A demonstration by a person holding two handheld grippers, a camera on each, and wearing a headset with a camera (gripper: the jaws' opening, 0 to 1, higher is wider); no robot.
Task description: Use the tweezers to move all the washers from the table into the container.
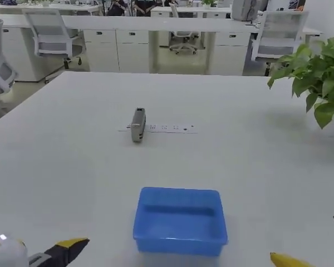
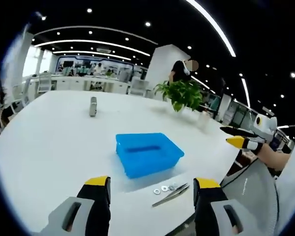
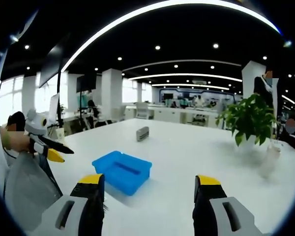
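Left tongs [image 2: 152, 183]: black jaws with yellow tips, spread wide, nothing between them. Held above the near left corner of the tabletop [image 1: 72, 167]. One yellow tip enters the head view at the bottom left.

Office chair [image 1: 50, 33]: white, beyond the far left edge of the tabletop, in front of a row of white desks [image 1: 133, 50].

Tabletop: white, wide, plain.

Grey box [image 1: 138, 124]: small, upright, standing alone toward the far middle of the tabletop, well apart from everything else. A flat strip with small marks [image 1: 167, 128] runs from it to the right.

Container [image 1: 178, 236]: blue plastic, rectangular, open on top, nothing visible inside. It sits on the middle of the tabletop close to the near edge. Seen also in the left gripper view [image 2: 147, 167] and the right gripper view [image 3: 120, 179].

Washers [image 2: 164, 188]: a small cluster of metal rings, lying flat on the tabletop between the container and the near edge, outside the container.

Tweezers [image 2: 171, 194]: metal, lying flat just beside the washers, on the side toward the near edge. Whether they touch a washer cannot be told. Neither tongs grasp them.

Plant [image 1: 317, 78]: green and leafy, at the right edge of the tabletop toward the far side.

Right tongs [image 3: 150, 181]: same make, jaws released and wide apart, holding nothing. Held off the near right corner of the tabletop; two yellow tips show at the bottom right of the head view.
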